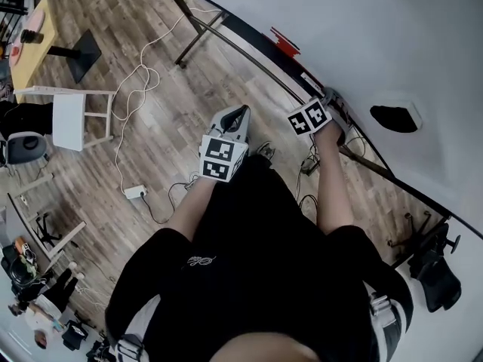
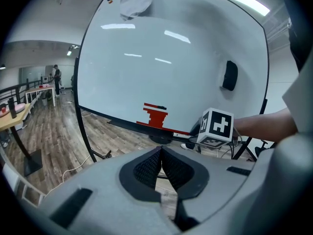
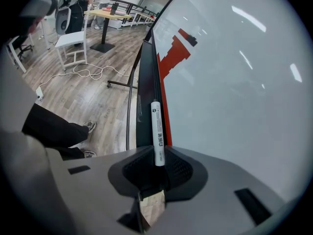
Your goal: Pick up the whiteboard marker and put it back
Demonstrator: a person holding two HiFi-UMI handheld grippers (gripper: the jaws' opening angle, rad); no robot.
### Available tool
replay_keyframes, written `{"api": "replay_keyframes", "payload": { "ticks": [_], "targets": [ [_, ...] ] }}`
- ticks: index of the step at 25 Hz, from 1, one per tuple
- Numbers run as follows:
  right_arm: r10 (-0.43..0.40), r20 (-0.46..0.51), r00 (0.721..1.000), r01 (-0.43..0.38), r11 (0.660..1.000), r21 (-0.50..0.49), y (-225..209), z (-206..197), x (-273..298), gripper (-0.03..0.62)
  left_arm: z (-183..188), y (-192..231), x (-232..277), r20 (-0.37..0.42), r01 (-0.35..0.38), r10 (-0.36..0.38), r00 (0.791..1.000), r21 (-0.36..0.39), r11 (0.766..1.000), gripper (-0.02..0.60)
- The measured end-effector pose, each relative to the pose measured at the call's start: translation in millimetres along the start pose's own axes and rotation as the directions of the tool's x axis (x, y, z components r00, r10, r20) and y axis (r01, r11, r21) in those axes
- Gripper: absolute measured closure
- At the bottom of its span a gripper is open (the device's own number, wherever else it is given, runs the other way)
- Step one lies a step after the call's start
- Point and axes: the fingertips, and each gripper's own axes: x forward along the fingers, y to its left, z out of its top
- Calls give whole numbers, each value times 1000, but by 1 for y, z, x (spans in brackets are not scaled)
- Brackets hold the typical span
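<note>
Right claw (image 3: 157, 166) pinches whiteboard marker (image 3: 156, 129), lined along tray (image 3: 145, 106); I'd lower it flat, then release. Left claw (image 2: 161, 166) pressed together, empty.

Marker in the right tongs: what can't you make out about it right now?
- Right gripper view: the lower end of the marker is buried between the right tongs; its print is too small to read.
- Same view: whether it touches the tray cannot be told, since the camera looks along it.
- Head view: the cube and the hand on the right tongs cover it.

whiteboard (image 3: 244, 92) close ahead, floor (image 3: 93, 97) side open
</note>
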Motion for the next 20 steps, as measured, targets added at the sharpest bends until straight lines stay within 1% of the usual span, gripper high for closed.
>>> {"api": "replay_keyframes", "payload": {
  "ticks": [6, 8, 12, 16, 20],
  "targets": [
    [-10, -3, 1000, 9, 1000, -18, 0, -2, 0, 545, -1, -11, -1, -17, 18, -17, 1000, 27, 999, 574],
    [-11, 12, 1000, 11, 999, -30, -1, -1, -1, 545, -2, -15, -1, -24, 23, -22, 999, 38, 999, 574],
    [-4, 71, 997, 7, 999, -33, 0, 7, -3, 540, -1, -15, -3, -27, 28, -26, 999, 59, 998, 574],
    [-13, 149, 989, 9, 1000, 23, 1, 8, -12, 540, 2, -17, -1, -29, 26, -24, 999, 65, 998, 575],
    [-38, 254, 966, 14, 995, 94, -2, 16, -35, 540, 10, -21, 5, -16, 27, -26, 1000, 65, 998, 574]
  ]
}}
